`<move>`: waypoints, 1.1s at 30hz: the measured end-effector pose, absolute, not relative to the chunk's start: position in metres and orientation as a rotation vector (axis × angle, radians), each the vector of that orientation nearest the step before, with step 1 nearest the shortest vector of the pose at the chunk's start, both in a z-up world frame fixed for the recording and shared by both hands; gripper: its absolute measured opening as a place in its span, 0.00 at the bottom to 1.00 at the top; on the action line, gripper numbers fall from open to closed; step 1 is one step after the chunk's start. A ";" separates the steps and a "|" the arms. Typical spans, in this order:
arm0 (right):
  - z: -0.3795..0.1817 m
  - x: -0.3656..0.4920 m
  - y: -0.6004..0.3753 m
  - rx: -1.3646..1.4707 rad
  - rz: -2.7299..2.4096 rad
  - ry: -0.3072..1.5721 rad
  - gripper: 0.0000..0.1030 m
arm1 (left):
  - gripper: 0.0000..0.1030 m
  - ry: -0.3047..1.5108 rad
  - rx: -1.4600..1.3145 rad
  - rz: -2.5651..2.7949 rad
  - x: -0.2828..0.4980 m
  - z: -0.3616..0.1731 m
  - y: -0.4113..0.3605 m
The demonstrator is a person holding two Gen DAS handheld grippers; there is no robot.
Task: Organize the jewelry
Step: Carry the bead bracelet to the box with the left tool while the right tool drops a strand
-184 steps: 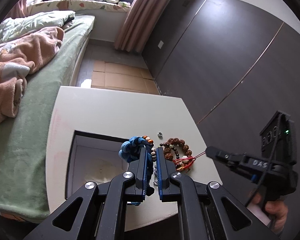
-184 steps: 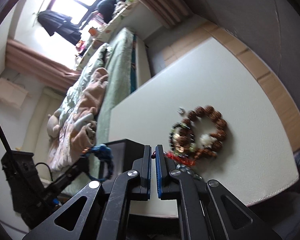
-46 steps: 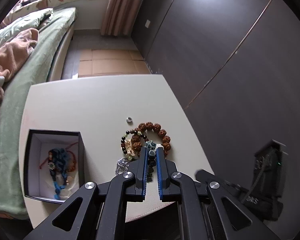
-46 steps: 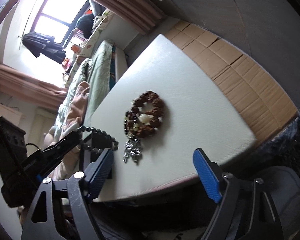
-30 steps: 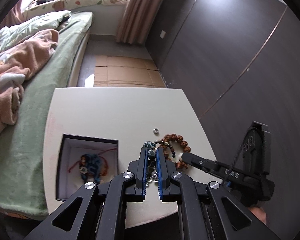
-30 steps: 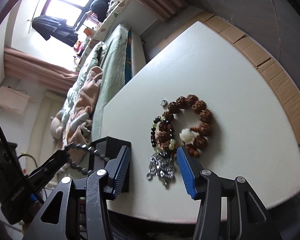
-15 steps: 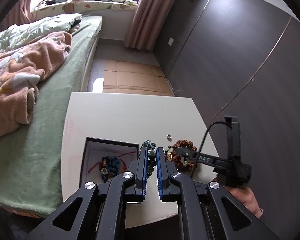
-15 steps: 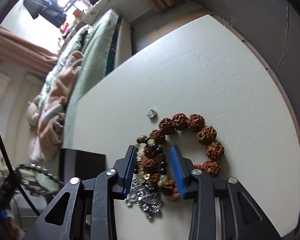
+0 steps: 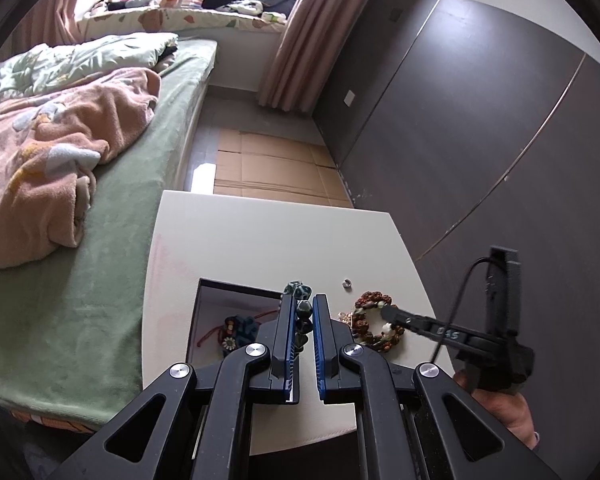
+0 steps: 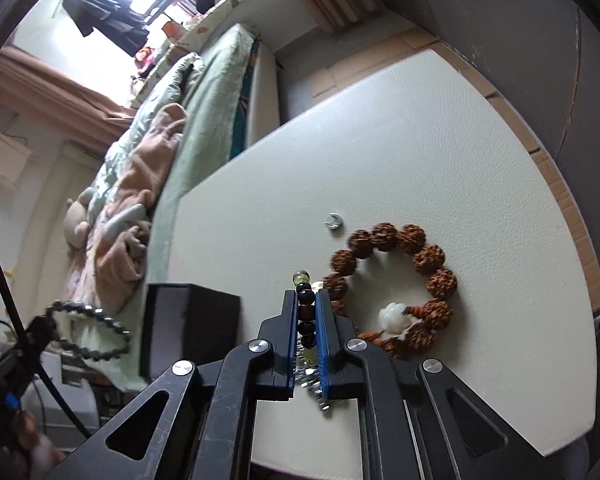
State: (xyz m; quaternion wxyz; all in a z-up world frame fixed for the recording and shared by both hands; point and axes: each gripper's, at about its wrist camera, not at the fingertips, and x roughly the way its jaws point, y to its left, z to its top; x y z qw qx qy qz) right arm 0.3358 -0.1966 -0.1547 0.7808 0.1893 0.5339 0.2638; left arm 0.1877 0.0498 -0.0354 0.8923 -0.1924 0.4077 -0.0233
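My left gripper (image 9: 301, 300) is shut on a dark green bead bracelet (image 9: 301, 309), held above the right rim of the open black jewelry box (image 9: 204, 312); that bracelet hangs in a loop in the right wrist view (image 10: 88, 332). A blue knotted bracelet (image 9: 240, 330) lies in the box. My right gripper (image 10: 306, 298) is shut on a small mixed dark bead bracelet (image 10: 305, 312) on the white table (image 10: 440, 152), beside the big brown seed bracelet (image 10: 400, 284). A silver chain (image 10: 312, 384) lies under its fingers.
A small silver ring (image 10: 333, 221) lies on the table beyond the brown bracelet. The box (image 10: 188, 328) stands at the table's left side. A bed with a green sheet (image 9: 92, 264) and pink blanket adjoins the table. A dark wardrobe wall (image 9: 480, 128) is at the right.
My right gripper came down onto the jewelry pile and shut on the small bead bracelet. My left gripper carried the dark green bracelet leftward over the box edge.
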 end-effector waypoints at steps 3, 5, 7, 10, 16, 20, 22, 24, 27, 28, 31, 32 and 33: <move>-0.135 0.329 -0.190 0.403 0.596 1.121 0.10 | 0.08 0.836 -0.410 -0.044 0.182 -0.035 0.056; -0.123 0.325 -0.184 0.395 0.615 1.101 0.10 | 0.08 0.833 -0.415 -0.039 0.179 -0.035 0.061; -0.108 0.318 -0.177 0.390 0.645 1.080 0.10 | 0.08 0.831 -0.424 -0.033 0.176 -0.037 0.066; -0.092 0.310 -0.162 0.382 0.687 1.060 0.10 | 0.08 0.826 -0.436 -0.026 0.172 -0.038 0.075; -0.077 0.296 -0.120 0.350 0.769 1.062 0.10 | 0.08 0.820 -0.464 -0.004 0.162 -0.042 0.098; -0.080 0.291 -0.101 0.312 0.778 1.072 0.10 | 0.08 0.821 -0.478 0.019 0.156 -0.045 0.116; -0.085 0.290 -0.093 0.294 0.772 1.084 0.10 | 0.08 0.818 -0.489 0.031 0.152 -0.047 0.126; -0.090 0.289 -0.083 0.254 0.755 1.100 0.10 | 0.08 0.819 -0.497 0.043 0.150 -0.050 0.134; -0.099 0.289 -0.064 0.211 0.761 1.174 0.15 | 0.08 0.824 -0.511 0.050 0.149 -0.053 0.140; -0.101 0.290 -0.061 0.213 0.768 1.193 0.28 | 0.08 0.825 -0.514 0.049 0.150 -0.054 0.141; -0.102 0.286 -0.064 0.219 0.751 1.177 0.45 | 0.08 0.827 -0.512 0.035 0.152 -0.055 0.138; -0.102 0.286 -0.067 0.218 0.743 1.172 0.45 | 0.08 0.830 -0.510 0.028 0.154 -0.055 0.136; -0.103 0.285 -0.073 0.229 0.733 1.176 0.45 | 0.08 0.833 -0.510 0.020 0.156 -0.056 0.134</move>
